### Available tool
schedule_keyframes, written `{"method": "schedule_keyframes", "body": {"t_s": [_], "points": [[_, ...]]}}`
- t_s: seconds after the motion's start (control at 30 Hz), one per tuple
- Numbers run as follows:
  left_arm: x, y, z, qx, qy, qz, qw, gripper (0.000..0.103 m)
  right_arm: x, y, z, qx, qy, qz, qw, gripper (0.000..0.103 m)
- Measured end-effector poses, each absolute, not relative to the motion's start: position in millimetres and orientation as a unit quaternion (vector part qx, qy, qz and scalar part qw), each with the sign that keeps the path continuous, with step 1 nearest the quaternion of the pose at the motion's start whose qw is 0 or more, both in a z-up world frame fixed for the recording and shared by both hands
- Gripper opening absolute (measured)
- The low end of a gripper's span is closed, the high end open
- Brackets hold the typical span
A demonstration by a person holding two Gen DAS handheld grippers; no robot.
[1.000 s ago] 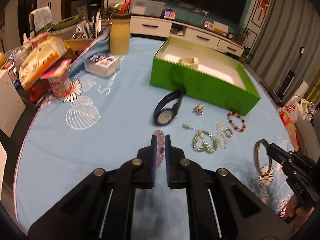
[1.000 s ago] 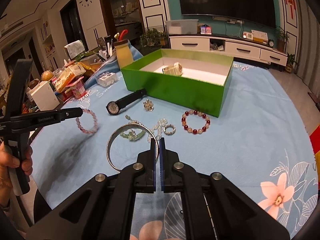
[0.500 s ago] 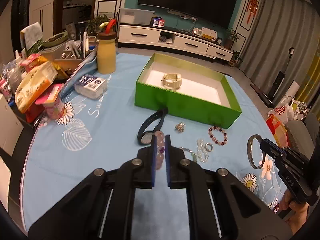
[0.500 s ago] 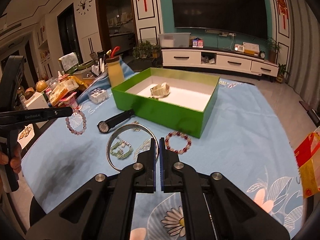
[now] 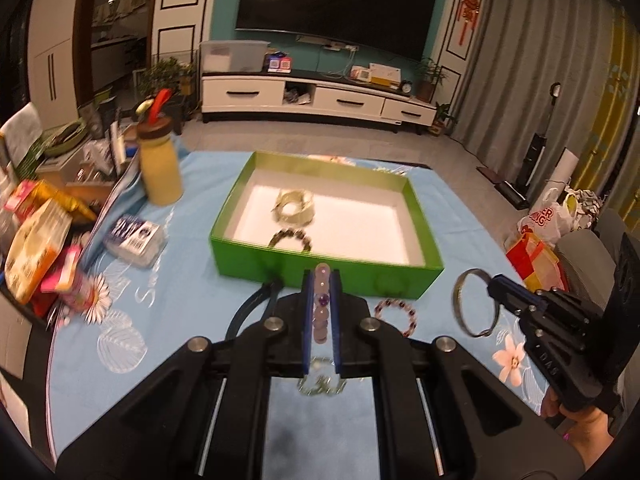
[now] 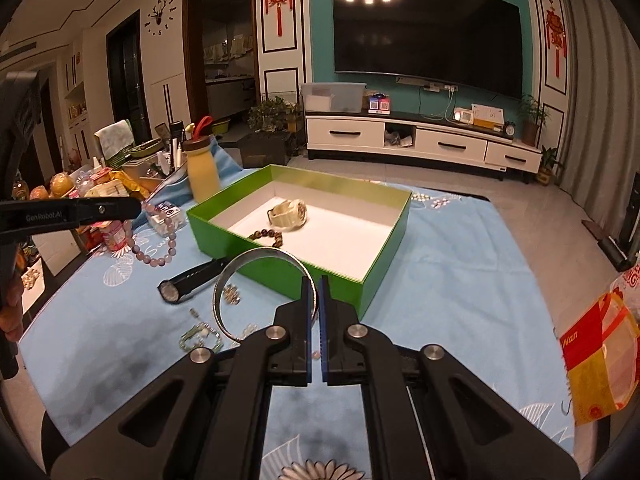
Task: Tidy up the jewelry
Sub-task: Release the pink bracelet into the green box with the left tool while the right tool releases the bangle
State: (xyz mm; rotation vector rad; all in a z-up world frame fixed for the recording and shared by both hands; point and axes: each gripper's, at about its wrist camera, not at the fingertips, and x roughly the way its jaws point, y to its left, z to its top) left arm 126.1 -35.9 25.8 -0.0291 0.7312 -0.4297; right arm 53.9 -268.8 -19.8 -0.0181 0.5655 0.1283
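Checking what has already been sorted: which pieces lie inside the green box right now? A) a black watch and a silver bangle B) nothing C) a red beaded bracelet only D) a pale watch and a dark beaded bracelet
D: inside the green box lie a pale watch and a dark beaded bracelet; the black watch is still on the tablecloth.

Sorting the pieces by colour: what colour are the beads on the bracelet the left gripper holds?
Pale pink beads with one dark purple bead on the bracelet, clearest in the left wrist view.
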Motion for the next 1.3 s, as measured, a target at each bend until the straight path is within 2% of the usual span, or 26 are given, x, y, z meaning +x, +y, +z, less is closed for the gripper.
{"method": "schedule_keyframes", "body": {"t_s": [0.43,1.1,1.13,1.17,1.3], "points": [[194.4,-85.6,24.5,-0.014,0.376,-0.227,0.898,0.007,109.1,-279.2,-23.0,-0.020,0.291,0.050,0.955,0.003],[273.6,-137.3,-43.6,0.003,0.448,-0.224,0.865,0.008,203.6,-270.9,-58.6,-0.082,0.347,0.014,0.934,0.003],[277.1,-137.9,-46.5,0.002,0.451,-0.220,0.865,0.014,207.6,-271.5,-61.2,-0.080,0.349,0.013,0.933,0.003],[279.1,-138.0,-48.3,0.001,0.453,-0.216,0.865,0.025,209.8,-272.7,-63.1,-0.077,0.349,0.010,0.934,0.005],[280.0,-133.9,-49.1,-0.001,0.452,-0.205,0.868,0.045,203.8,-283.4,-62.7,-0.047,0.340,0.004,0.939,0.012]]}}
